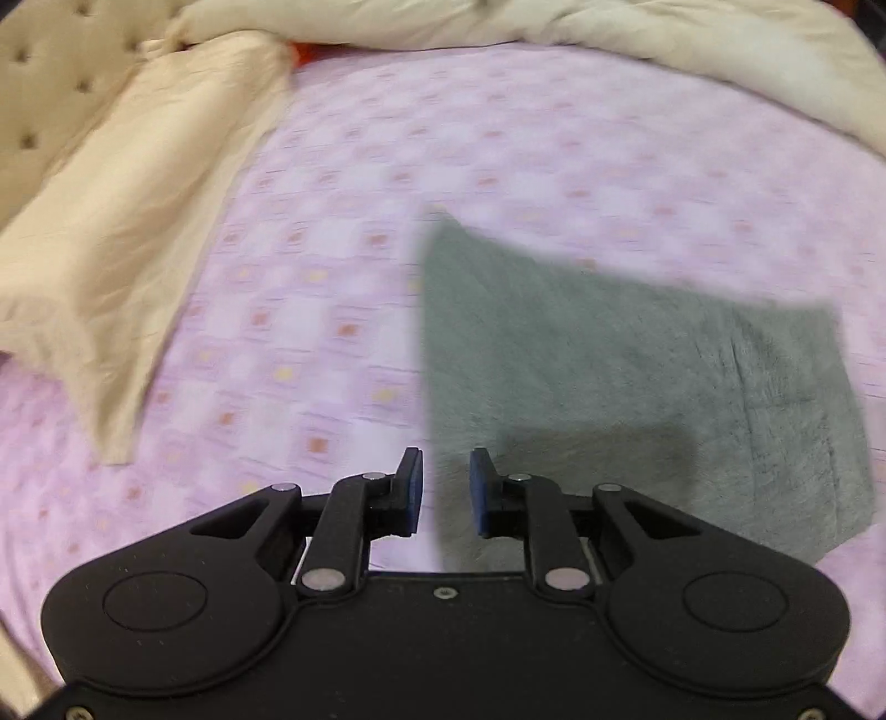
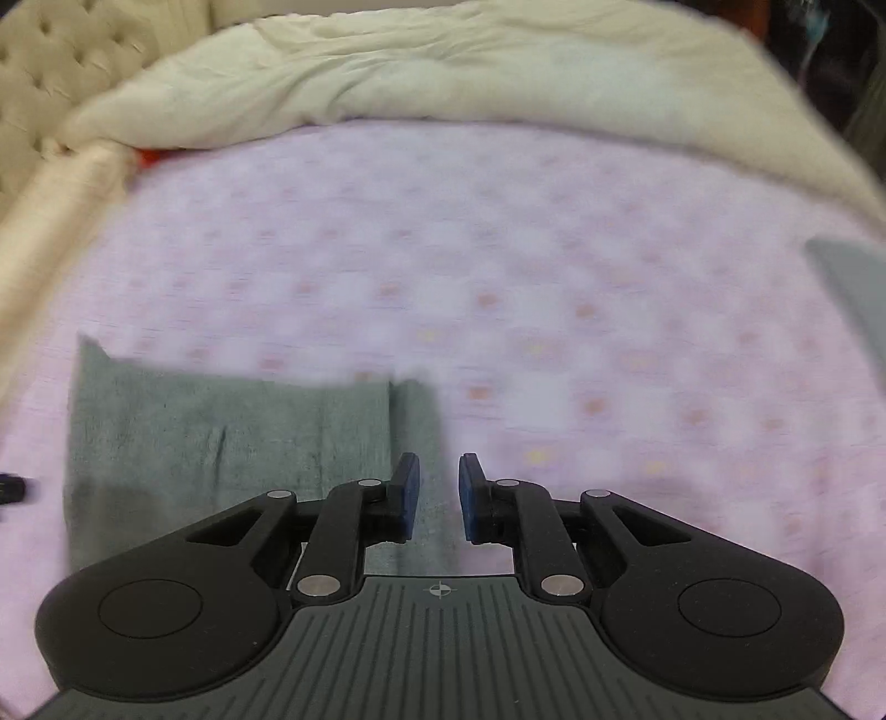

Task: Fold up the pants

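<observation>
The pants lie flat on the bed sheet. A pillow lies at the left, a blanket across the top.

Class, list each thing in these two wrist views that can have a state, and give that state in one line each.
Grey pants: folded into a flat rectangle, lying on the bedsheet.
Left gripper: open, nothing between its pads.
Right gripper: open, empty.
Duvet: bunched up along the far side.
Pillow: lying beside the headboard.
</observation>
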Tool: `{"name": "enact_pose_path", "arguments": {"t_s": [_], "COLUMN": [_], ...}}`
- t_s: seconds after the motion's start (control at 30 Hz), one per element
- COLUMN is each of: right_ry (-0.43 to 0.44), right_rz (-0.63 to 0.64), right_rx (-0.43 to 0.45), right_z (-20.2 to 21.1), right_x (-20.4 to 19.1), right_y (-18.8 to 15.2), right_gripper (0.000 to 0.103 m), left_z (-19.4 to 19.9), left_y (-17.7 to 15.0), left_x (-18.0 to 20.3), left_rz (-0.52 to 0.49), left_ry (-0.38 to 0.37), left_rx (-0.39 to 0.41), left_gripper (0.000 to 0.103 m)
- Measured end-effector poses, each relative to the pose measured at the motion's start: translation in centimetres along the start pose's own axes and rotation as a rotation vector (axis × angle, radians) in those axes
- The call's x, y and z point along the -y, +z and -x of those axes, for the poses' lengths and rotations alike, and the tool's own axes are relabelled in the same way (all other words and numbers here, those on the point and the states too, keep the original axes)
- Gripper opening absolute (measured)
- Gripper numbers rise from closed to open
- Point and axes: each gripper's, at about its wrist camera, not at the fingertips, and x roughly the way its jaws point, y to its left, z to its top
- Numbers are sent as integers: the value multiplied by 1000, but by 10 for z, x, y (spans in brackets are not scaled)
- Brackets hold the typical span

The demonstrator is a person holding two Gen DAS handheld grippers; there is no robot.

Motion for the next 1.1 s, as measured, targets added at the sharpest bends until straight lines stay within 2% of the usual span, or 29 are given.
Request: {"name": "enact_pose_path", "arguments": {"t_s": [0.13,0.23,0.3,0.37,0.4,0.47,0.5,0.6,0.67,0.73,0.8,0.9,0.97,1.03,1.1], "right_ry": [126,184,160,99,103,109,101,115,132,134,108,65,64,55,45], "right_rz": [93,132,141,126,96,57,67,110,112,101,107,76,50,77,105], "right_rx": [36,-10,-89,-195,-202,-192,-167,-4,23,0,-36,-145,-153,-166,-161], "right_z": [15,8,-9,-30,-33,-26,-19,2,-3,-22,-44,-76,-81,-81,-78], "right_x": [-27,-49,-54,-49,-44,-40,-42,-46,-50,-57,-60,-59,-59,-61,-65], "right_y": [-10,-24,-35,-50,-54,-48,-43,-28,-13,3,10,11,16,17,14], "right_gripper": [16,16,16,16,16,16,16,16,16,16,16,17,18,19,19], "left_z": [7,10,3,-14,-23,-32,-28,-10,-5,-11,-28,-62,-78,-85,-84], "left_y": [-10,-22,-31,-43,-48,-57,-56,-43,-29,-12,0,11,7,5,1], "left_x": [9,26,36,44,45,44,39,26,21,19,19,20,20,24,32], "left_rz": [-35,-92,-134,-169,-184,-203,-198,-156,-134,-106,-80,-44,-41,-55,-90], "left_ry": [-45,-103,-125,-106,-92,-75,-75,-97,-92,-89,-81,-54,-45,-32,20], "left_rx": [57,73,51,-19,-62,-105,-89,-17,29,46,30,-41,-100,-83,-57], "left_gripper": [27,31,35,35,34,33,33,33,34,36,37,37,38,41,46]}}
